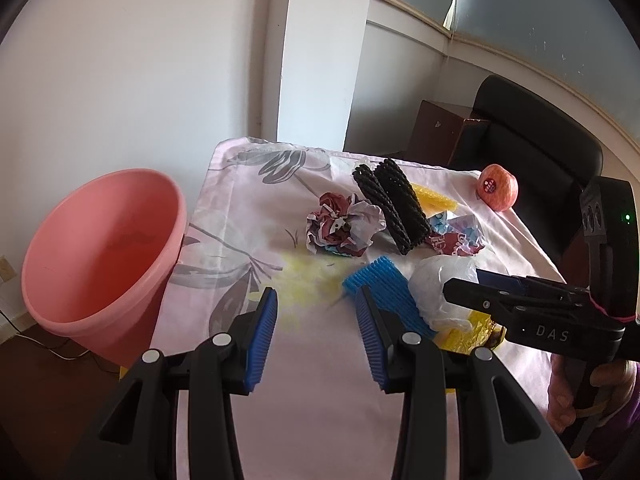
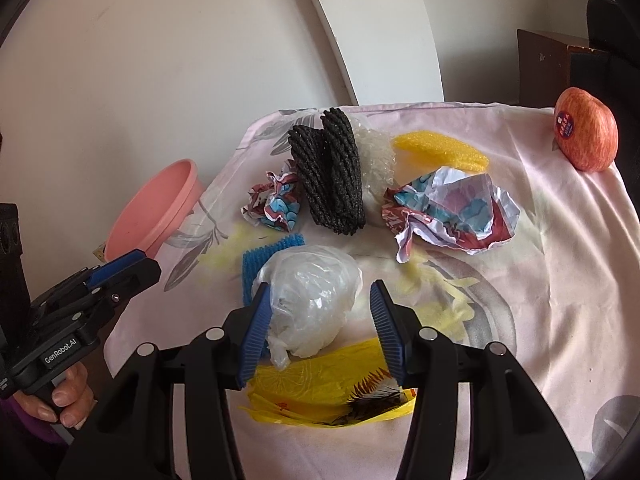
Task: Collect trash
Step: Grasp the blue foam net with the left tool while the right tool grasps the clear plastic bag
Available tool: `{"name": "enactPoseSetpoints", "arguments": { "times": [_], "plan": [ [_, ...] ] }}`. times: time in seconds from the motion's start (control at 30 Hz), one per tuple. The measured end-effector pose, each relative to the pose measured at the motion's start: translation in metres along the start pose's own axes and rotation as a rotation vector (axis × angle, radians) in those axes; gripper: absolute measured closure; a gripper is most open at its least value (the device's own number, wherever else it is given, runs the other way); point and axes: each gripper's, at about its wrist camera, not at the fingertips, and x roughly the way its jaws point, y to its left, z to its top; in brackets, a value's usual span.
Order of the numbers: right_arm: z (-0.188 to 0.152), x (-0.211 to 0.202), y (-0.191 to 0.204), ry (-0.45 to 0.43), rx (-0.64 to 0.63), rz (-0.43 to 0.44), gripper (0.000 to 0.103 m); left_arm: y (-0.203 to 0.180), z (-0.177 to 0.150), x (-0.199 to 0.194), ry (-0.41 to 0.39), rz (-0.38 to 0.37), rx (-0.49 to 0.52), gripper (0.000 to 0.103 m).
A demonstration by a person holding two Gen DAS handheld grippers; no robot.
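My right gripper (image 2: 320,286) is open around a crumpled clear plastic bag (image 2: 312,304), which lies on a yellow plastic bag (image 2: 320,388). The left pad is at the bag's edge and the right pad stands clear of it. My left gripper (image 1: 316,296) hangs open over bare tablecloth with nothing between its fingers, just left of a blue foam net (image 1: 380,284). Further back lie two black foam nets (image 2: 328,172), a small crumpled printed paper (image 2: 276,200) and a larger one (image 2: 452,208). A pink bucket (image 1: 100,248) stands off the table's left side.
An apple (image 2: 586,136) sits at the far right corner of the floral tablecloth (image 2: 540,280). A yellow foam piece (image 2: 440,150) and clear bubble plastic (image 2: 376,152) lie behind the black nets. A black chair (image 1: 532,136) stands beyond the table. Hands grip both handles.
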Motion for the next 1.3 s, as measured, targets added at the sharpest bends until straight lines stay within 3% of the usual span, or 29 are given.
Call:
{"name": "enactPoseSetpoints", "arguments": {
  "times": [0.07,0.27,0.63,0.87,1.0,1.07,1.13,1.23,1.3],
  "plan": [
    [0.0,-0.001,-0.001,-0.005,-0.002,0.0,0.068,-0.001,0.0,0.002,0.009,-0.005,-0.001,0.063],
    [0.0,-0.009,-0.004,-0.034,0.003,0.007,0.088,-0.007,-0.001,0.013,0.054,-0.042,-0.005,0.063],
    [0.002,-0.038,-0.027,-0.138,0.072,-0.029,0.089,-0.032,0.001,0.048,0.174,-0.12,0.005,0.063],
    [-0.002,-0.042,-0.038,-0.142,0.095,-0.024,0.089,-0.05,-0.002,0.075,0.251,-0.077,0.042,0.063],
    [-0.005,-0.047,-0.042,-0.148,0.095,-0.027,0.089,-0.057,-0.003,0.078,0.248,-0.053,0.062,0.064],
    [-0.006,-0.048,-0.043,-0.15,0.101,-0.026,0.089,-0.06,-0.003,0.078,0.246,-0.059,0.066,0.071],
    [-0.006,-0.048,-0.044,-0.15,0.105,-0.026,0.089,-0.062,-0.003,0.077,0.242,-0.072,0.072,0.087],
    [-0.007,-0.05,-0.044,-0.154,0.105,-0.027,0.089,-0.063,-0.001,0.073,0.223,-0.061,0.073,0.097],
    [-0.007,-0.052,-0.044,-0.158,0.101,-0.029,0.089,-0.06,0.001,0.067,0.207,-0.065,0.058,0.097]
  ]
}}
